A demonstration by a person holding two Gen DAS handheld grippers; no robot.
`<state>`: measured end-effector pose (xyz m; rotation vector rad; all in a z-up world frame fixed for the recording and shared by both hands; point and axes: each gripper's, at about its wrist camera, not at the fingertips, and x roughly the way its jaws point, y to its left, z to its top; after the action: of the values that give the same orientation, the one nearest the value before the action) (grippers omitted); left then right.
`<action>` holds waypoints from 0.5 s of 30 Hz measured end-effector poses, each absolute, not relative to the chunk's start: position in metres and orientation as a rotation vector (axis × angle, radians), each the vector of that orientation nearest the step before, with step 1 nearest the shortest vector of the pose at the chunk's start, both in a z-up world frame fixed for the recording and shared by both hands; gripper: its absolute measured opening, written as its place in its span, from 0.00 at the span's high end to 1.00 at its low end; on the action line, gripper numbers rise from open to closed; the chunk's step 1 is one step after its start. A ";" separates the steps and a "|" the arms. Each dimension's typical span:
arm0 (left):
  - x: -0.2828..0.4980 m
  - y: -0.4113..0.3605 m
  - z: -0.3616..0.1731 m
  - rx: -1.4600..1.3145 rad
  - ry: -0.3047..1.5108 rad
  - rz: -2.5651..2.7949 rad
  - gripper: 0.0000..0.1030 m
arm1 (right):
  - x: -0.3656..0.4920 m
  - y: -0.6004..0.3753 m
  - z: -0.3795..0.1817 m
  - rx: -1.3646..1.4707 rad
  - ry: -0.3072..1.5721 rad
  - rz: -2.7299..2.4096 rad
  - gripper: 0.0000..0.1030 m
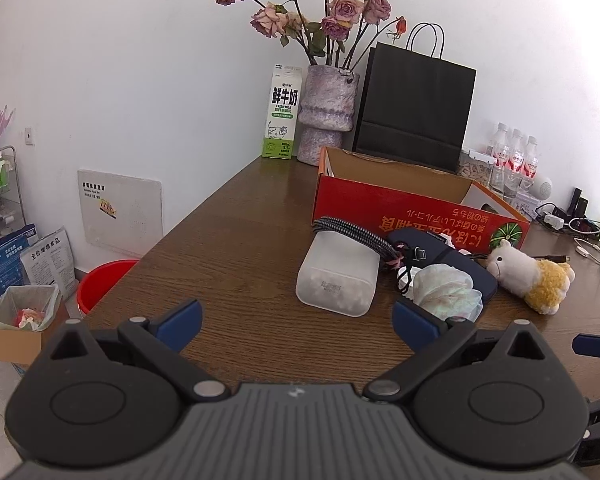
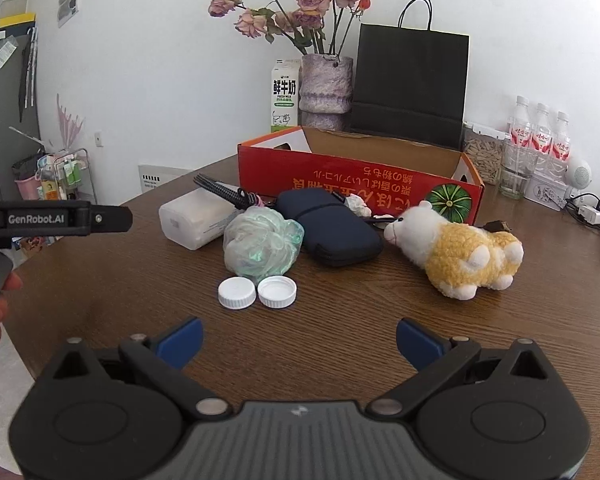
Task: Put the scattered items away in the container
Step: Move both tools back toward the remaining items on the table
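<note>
White walls back a brown table (image 2: 340, 340). Both the left gripper (image 1: 296, 320) and right gripper (image 2: 298, 338) hover spread and empty. Two caps (image 2: 257, 291), a mesh puff (image 2: 262, 246), pouch (image 2: 332, 226), white box (image 2: 196, 220) and plush (image 2: 456, 244) lie near the red box (image 2: 340, 180).

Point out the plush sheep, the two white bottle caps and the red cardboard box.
plush sheep (image 2: 456, 248), right wrist view, on its yellow woolly body.
two white bottle caps (image 2: 237, 293), right wrist view, on the left cap's top.
red cardboard box (image 2: 340, 178), right wrist view, on its front wall.
</note>
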<state>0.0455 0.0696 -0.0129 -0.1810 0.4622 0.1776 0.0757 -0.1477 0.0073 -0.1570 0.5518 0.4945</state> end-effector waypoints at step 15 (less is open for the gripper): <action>0.048 0.080 -0.022 -0.191 0.497 0.195 0.00 | 0.124 -0.122 -0.008 -0.163 0.614 0.438 0.20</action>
<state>0.0482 0.0797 -0.0220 -0.1907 0.4969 0.1953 0.1243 -0.1220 -0.0085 -0.1634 0.6145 0.4382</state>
